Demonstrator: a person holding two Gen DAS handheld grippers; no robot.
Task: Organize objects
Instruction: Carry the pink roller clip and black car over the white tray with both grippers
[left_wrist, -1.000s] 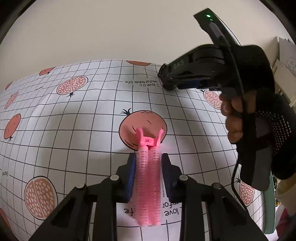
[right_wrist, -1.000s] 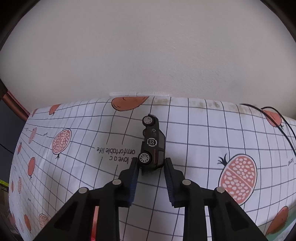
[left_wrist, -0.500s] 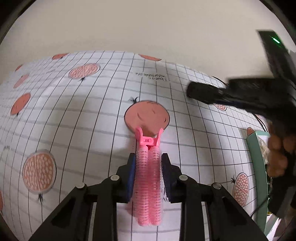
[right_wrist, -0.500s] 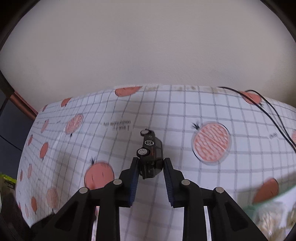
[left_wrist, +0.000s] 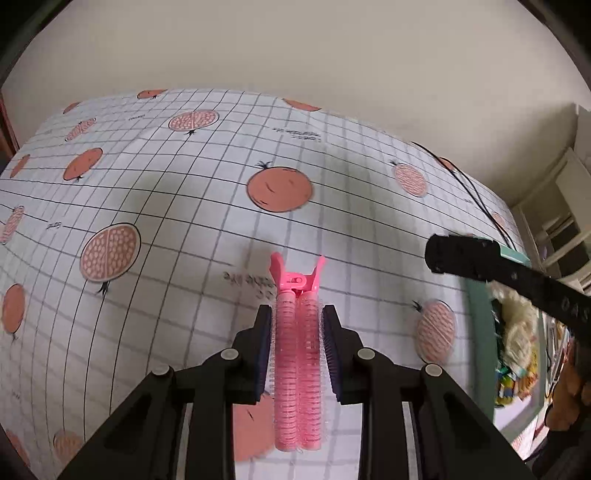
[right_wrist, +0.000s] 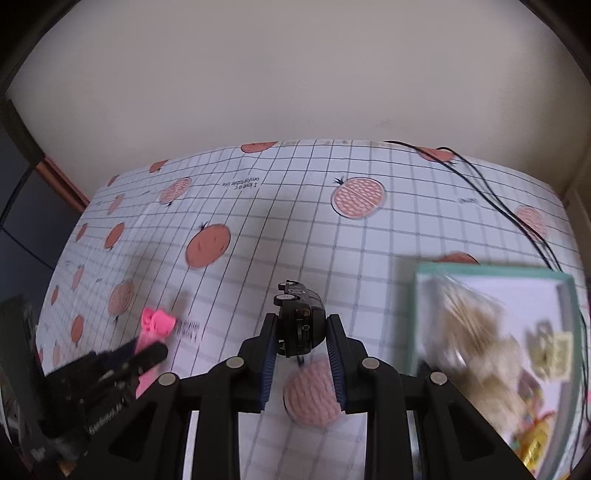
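Left tongs: we see the left gripper (left_wrist: 297, 325) pinching a pink hair roller clip (left_wrist: 297, 354) between its pads, held lengthwise above the tablecloth (left_wrist: 166, 177).
Right tongs: the right gripper (right_wrist: 299, 332) is pressed onto a small dark toy car (right_wrist: 301, 317), which sticks forward beyond the fingertips.
Pose: both point forward and a little down over the table; in the left view the right gripper (left_wrist: 480, 262) reaches in from the right side.
Edges and room: the checked cloth with fruit prints lies bare ahead of both, up to the wall (right_wrist: 295, 74).
Around: a green-rimmed tray (right_wrist: 491, 271) is near on the right, with blurred things inside; we cannot tell what they are. A black cable (right_wrist: 517, 221) runs behind it.
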